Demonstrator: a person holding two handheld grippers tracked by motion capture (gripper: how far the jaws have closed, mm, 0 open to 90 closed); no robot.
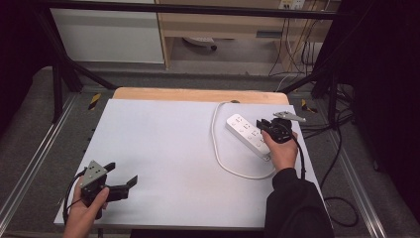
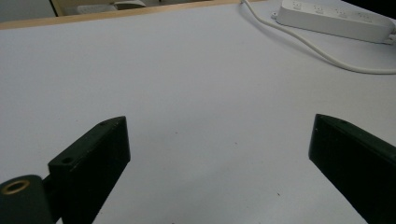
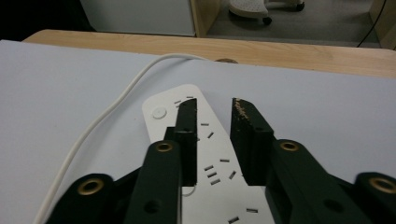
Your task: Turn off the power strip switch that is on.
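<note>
A white power strip (image 1: pixel 245 130) lies at the right of the white sheet (image 1: pixel 163 144), and its white cable (image 1: pixel 218 148) loops round its left side. My right gripper (image 1: pixel 265 125) hovers over the strip's near half. In the right gripper view its jaws (image 3: pixel 212 100) stand a narrow gap apart above the strip (image 3: pixel 161 114), with nothing between them but the socket face below. My left gripper (image 1: pixel 121 173) rests at the near left corner, jaws wide open (image 2: pixel 219 135) over bare sheet, far from the strip (image 2: pixel 336 18).
The wooden table edge (image 1: pixel 198 94) runs along the far side of the sheet. A black frame and dark cables (image 1: pixel 341 148) stand off the table's right. The strip's cable (image 3: pixel 107 116) curves away toward the far edge.
</note>
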